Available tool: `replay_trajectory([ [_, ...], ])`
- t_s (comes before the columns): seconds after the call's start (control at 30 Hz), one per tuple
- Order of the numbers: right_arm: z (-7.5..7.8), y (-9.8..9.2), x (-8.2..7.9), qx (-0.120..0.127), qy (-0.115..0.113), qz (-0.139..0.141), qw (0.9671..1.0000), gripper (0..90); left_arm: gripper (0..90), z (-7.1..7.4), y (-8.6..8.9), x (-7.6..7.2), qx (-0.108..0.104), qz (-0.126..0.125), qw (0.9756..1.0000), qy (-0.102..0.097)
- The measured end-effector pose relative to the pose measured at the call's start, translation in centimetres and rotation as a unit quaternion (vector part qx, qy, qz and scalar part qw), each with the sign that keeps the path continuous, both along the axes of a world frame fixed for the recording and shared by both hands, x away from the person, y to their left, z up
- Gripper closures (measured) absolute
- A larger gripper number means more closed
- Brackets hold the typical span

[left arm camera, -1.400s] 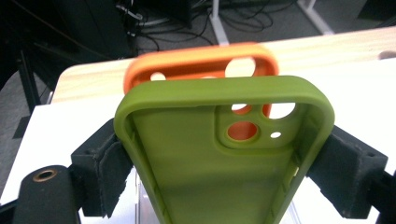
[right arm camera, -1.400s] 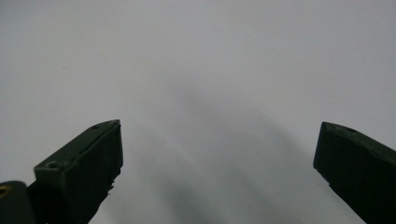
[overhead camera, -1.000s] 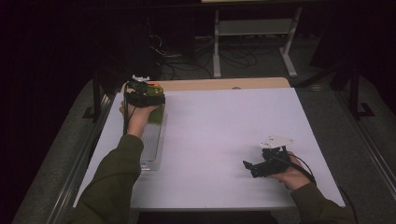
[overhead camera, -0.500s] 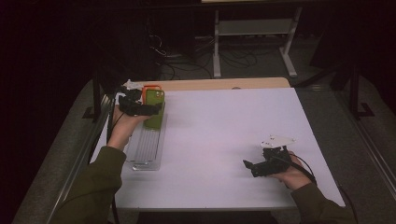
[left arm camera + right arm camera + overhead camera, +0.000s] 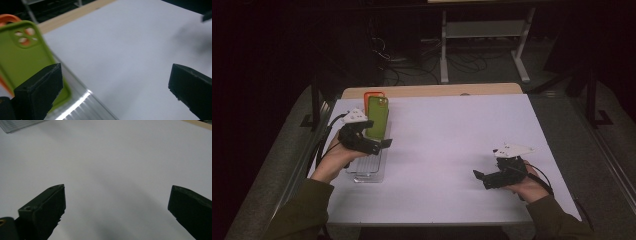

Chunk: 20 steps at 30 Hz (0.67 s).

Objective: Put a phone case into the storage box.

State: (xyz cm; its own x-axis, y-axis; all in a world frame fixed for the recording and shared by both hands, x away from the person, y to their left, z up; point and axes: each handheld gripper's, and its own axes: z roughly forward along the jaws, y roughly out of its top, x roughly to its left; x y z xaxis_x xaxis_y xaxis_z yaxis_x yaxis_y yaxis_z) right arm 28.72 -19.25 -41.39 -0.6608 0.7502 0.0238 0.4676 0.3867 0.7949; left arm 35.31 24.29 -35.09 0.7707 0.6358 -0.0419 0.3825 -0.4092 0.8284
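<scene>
My left gripper (image 5: 379,145) sat at left-centre of the high view, over a clear ribbed rack (image 5: 368,167) on the white table (image 5: 447,150). Jaws stood wide apart w/ nothing between them; the left gripper view confirmed this, bare table across the gap.

A green phone case (image 5: 377,117) stood propped in the rack's far end, upper left of the high view, camera cut-outs at top. An orange case (image 5: 371,95) stood directly behind it, touching or nearly so; couldn't tell which. In the left gripper view the green case (image 5: 25,55) filled the left side, partly behind my left-hand jaw, w/ the orange one (image 5: 8,18) peeking out at upper left. The rack's shiny edge (image 5: 82,105) ran along bottom centre. Gripper was just beside the green case, not on it.

My right gripper (image 5: 479,177) rested at lower right of the high view, well apart from rack and cases, jaws also spread and empty. Right gripper view showed plain table between them; a corner of the rack (image 5: 20,125) at top left.

Beyond the table's far edge: wooden strip (image 5: 432,91), cables (image 5: 412,62) on the floor, a grey stand (image 5: 482,45). Nothing lay between either gripper and the cases.
</scene>
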Motion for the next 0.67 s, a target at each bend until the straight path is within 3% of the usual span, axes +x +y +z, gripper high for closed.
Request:
replay_trajectory([
  [0.23, 0.4, -0.5, -0.3, 0.000, -0.002, 0.023, 0.9997, 0.9, 0.0, -1.8, 0.1, -2.4, 0.005, -0.049, 0.9988, 0.004],
  [0.43, 0.4, -0.5, -0.4, 0.002, -0.007, 0.036, 0.9993, 0.9, 0.0, -3.2, 0.5, -3.4, 0.003, -0.064, 0.9979, 0.013],
  [0.67, 0.5, -0.4, -0.6, 0.002, -0.010, 0.044, 0.9990, 0.9, 0.0, -3.7, 0.5, -3.7, 0.005, -0.069, 0.9975, 0.015],
])
